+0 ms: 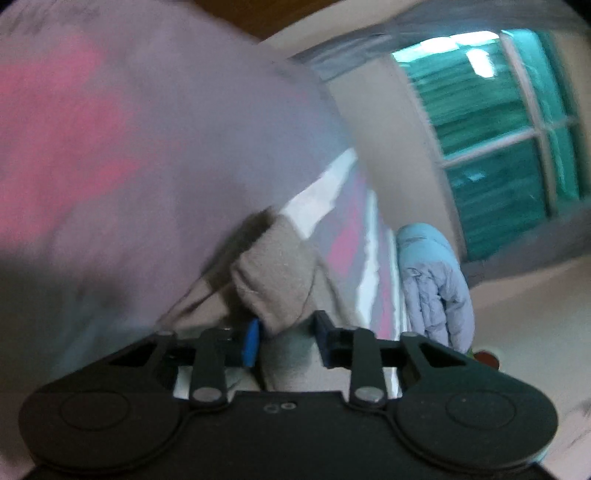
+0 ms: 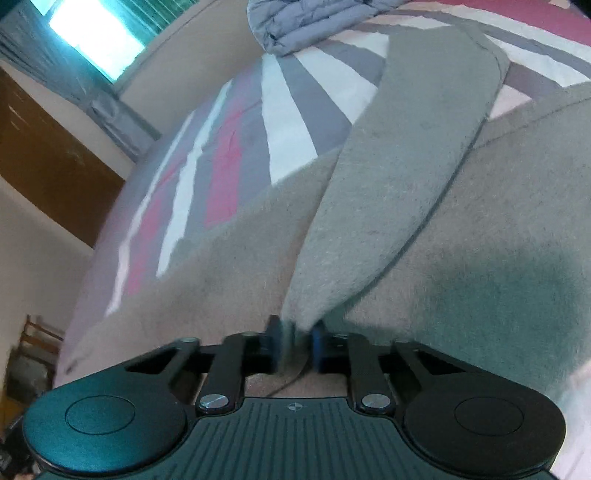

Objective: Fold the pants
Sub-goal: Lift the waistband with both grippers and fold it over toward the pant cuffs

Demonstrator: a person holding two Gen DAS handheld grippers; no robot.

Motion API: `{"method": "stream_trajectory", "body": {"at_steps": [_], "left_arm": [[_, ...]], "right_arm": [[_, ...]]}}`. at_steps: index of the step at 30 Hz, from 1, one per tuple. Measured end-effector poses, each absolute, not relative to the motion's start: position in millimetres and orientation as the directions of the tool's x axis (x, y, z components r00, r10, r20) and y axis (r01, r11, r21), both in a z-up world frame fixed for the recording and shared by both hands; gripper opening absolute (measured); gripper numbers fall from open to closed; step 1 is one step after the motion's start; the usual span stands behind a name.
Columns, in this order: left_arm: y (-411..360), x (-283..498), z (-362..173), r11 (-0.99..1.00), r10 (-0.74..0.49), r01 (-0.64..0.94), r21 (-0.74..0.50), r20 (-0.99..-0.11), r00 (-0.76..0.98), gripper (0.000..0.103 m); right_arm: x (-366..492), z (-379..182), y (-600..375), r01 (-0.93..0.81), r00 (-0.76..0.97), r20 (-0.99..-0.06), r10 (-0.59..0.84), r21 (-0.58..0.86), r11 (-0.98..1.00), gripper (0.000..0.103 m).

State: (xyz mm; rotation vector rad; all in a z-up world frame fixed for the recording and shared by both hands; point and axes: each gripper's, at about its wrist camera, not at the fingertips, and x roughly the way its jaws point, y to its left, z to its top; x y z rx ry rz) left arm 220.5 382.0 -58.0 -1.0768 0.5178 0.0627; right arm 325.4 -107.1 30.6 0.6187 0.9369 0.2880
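Observation:
The pants are beige-grey fleece. In the right wrist view they (image 2: 388,221) lie spread over a striped bedspread (image 2: 229,155), with one leg (image 2: 424,122) running away toward the far side. My right gripper (image 2: 295,341) is shut on a fold of the pants fabric at its tips. In the left wrist view my left gripper (image 1: 286,338) is shut on a bunched end of the pants (image 1: 273,284), held up off the bed. The left view is blurred by motion.
A light blue quilted bundle (image 1: 436,288) lies on the bed; it also shows in the right wrist view (image 2: 310,26). A green-paned window (image 1: 491,147) and a cream wall stand behind. A brown wooden panel (image 2: 48,162) and a chair (image 2: 33,339) are at left.

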Motion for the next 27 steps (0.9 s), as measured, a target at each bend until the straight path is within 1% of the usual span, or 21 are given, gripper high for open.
{"method": "stream_trajectory", "body": {"at_steps": [1, 4, 5, 6, 7, 9, 10, 11, 12, 14, 15, 16, 17, 19, 20, 21, 22, 23, 24, 25, 27], "left_arm": [[383, 222, -48, 0.493, -0.211, -0.249, -0.834, -0.392, 0.896, 0.013], [383, 221, -20, 0.519, -0.253, -0.120, -0.846, -0.286, 0.924, 0.013], [382, 220, -14, 0.548, -0.268, -0.101, -0.831, -0.288, 0.919, 0.013], [381, 218, -15, 0.570, -0.275, -0.110, -0.814, -0.316, 0.908, 0.013], [380, 218, -19, 0.587, -0.280, -0.130, -0.799, -0.350, 0.894, 0.013], [374, 218, -44, 0.667, -0.262, -0.220, -0.712, -0.501, 0.825, 0.013], [371, 218, -59, 0.689, -0.248, -0.263, -0.675, -0.561, 0.790, 0.013], [369, 216, -72, 0.693, -0.245, -0.279, -0.665, -0.581, 0.776, 0.013], [368, 210, -78, 0.678, -0.242, -0.277, -0.681, -0.563, 0.791, 0.013], [366, 205, -80, 0.662, -0.228, -0.278, -0.696, -0.540, 0.810, 0.013], [364, 206, -80, 0.667, -0.222, -0.279, -0.691, -0.542, 0.811, 0.016], [362, 207, -81, 0.673, -0.215, -0.283, -0.684, -0.547, 0.809, 0.015], [360, 210, -80, 0.677, -0.210, -0.289, -0.677, -0.554, 0.805, 0.015], [359, 215, -79, 0.685, -0.199, -0.301, -0.664, -0.567, 0.799, 0.019], [356, 216, -77, 0.695, -0.189, -0.309, -0.649, -0.580, 0.793, 0.019], [354, 218, -75, 0.707, -0.173, -0.318, -0.631, -0.591, 0.788, 0.017], [356, 217, -69, 0.718, -0.159, -0.322, -0.617, -0.595, 0.788, 0.016], [357, 216, -60, 0.734, -0.144, -0.315, -0.602, -0.591, 0.794, 0.016], [356, 215, -53, 0.746, -0.131, -0.300, -0.594, -0.573, 0.809, 0.015], [355, 215, -46, 0.754, -0.126, -0.280, -0.595, -0.548, 0.827, 0.015], [353, 212, -39, 0.776, -0.106, -0.273, -0.569, -0.544, 0.833, 0.015]], "right_arm": [[322, 37, -113, 0.004, 0.593, -0.628, 0.504, 0.628, 0.778, 0.013], [300, 72, -140, -0.107, 0.700, -0.472, 0.535, 0.672, 0.733, 0.013], [287, 84, -151, -0.151, 0.729, -0.411, 0.547, 0.684, 0.714, 0.013], [275, 90, -160, -0.182, 0.741, -0.378, 0.555, 0.682, 0.708, 0.013], [265, 92, -165, -0.198, 0.736, -0.376, 0.563, 0.675, 0.710, 0.013], [251, 75, -171, -0.194, 0.706, -0.426, 0.566, 0.652, 0.733, 0.013], [248, 58, -166, -0.183, 0.684, -0.479, 0.551, 0.619, 0.764, 0.013], [250, 36, -158, -0.160, 0.630, -0.555, 0.543, 0.591, 0.791, 0.013], [252, 18, -155, -0.123, 0.576, -0.618, 0.535, 0.581, 0.804, 0.013], [244, 8, -168, -0.098, 0.606, -0.576, 0.548, 0.630, 0.770, 0.015], [244, 9, -171, -0.089, 0.610, -0.577, 0.543, 0.631, 0.771, 0.018], [242, 11, -173, -0.086, 0.612, -0.580, 0.537, 0.627, 0.775, 0.024], [239, 16, -171, -0.095, 0.618, -0.582, 0.528, 0.612, 0.785, 0.027], [239, 26, -170, -0.101, 0.633, -0.586, 0.506, 0.586, 0.804, 0.045], [239, 30, -167, -0.089, 0.640, -0.590, 0.492, 0.579, 0.811, 0.046], [240, 32, -168, -0.077, 0.640, -0.594, 0.487, 0.581, 0.811, 0.045], [241, 29, -171, -0.066, 0.629, -0.607, 0.485, 0.580, 0.812, 0.041], [244, 26, -172, -0.059, 0.615, -0.622, 0.485, 0.578, 0.814, 0.033], [245, 27, -172, -0.063, 0.605, -0.628, 0.489, 0.575, 0.816, 0.014], [244, 31, -168, -0.070, 0.602, -0.627, 0.495, 0.576, 0.814, 0.015], [239, 49, -175, -0.131, 0.656, -0.548, 0.519, 0.594, 0.793, 0.014]]}}
